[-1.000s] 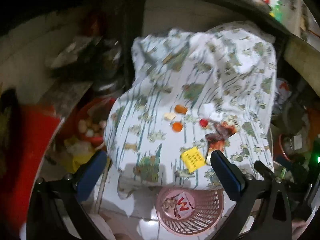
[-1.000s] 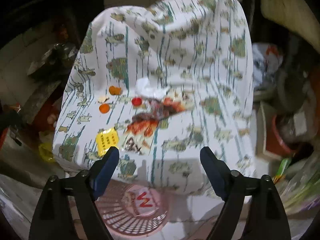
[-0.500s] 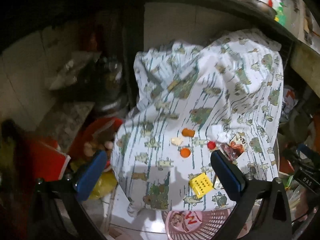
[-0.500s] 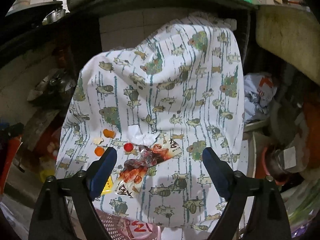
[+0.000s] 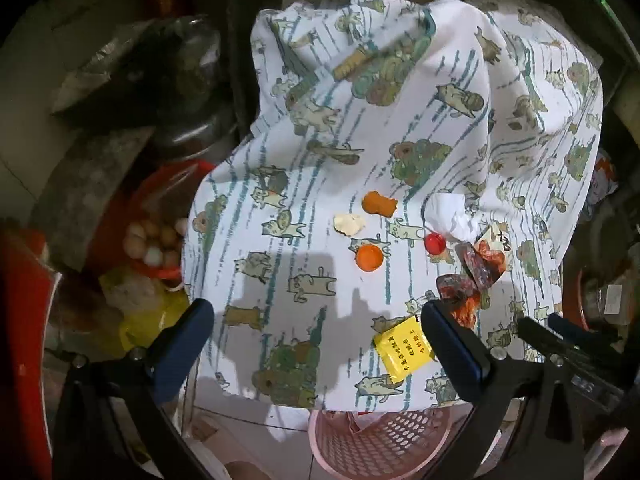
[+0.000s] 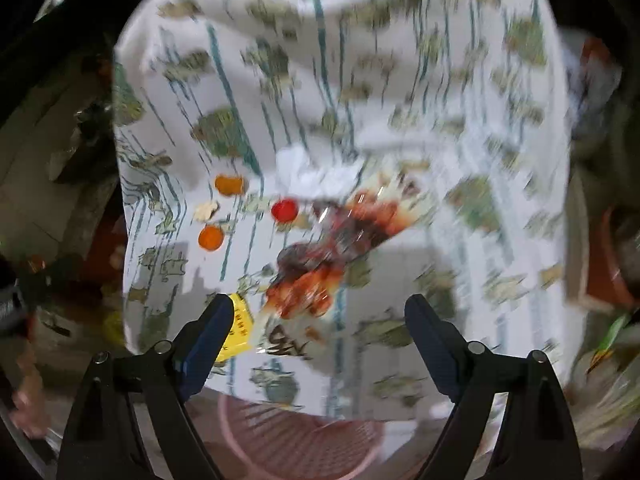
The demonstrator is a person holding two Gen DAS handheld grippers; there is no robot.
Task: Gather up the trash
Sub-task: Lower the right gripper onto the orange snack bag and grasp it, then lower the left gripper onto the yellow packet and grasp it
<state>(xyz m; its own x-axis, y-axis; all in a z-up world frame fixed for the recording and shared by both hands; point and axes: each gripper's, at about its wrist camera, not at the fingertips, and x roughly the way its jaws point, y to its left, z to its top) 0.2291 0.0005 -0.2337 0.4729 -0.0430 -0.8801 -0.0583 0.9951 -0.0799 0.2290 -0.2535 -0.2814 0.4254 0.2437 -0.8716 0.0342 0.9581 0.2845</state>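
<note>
Trash lies on a patterned cloth [image 5: 400, 128] draped over a small table. I see an orange cap [image 5: 369, 258], a red cap [image 5: 435, 243], an orange scrap [image 5: 379, 204], a pale scrap [image 5: 349, 223], a crumpled white tissue [image 5: 454, 216], a red snack wrapper [image 5: 476, 268] and a yellow packet [image 5: 403, 349]. My left gripper [image 5: 316, 320] hangs open over the cloth's near edge, nothing between its fingers. The blurred right wrist view shows my right gripper [image 6: 318, 316] open just in front of the red wrapper [image 6: 320, 272], with the yellow packet [image 6: 238, 330] beside its left finger. A pink basket [image 5: 380, 440] sits below the cloth's edge.
A red bowl of pale round items [image 5: 152, 236] and a yellow bag [image 5: 144, 320] sit left of the table on the floor. Dark pots [image 5: 180, 92] stand behind them. Clutter and a red pot [image 6: 608, 264] crowd the right side. The right gripper's black frame [image 5: 576, 344] shows in the left wrist view.
Both grippers dipped and drew closer to the cloth, so the trash looks larger and higher in view. The right view has blurred from fast motion. Nothing was picked up.
</note>
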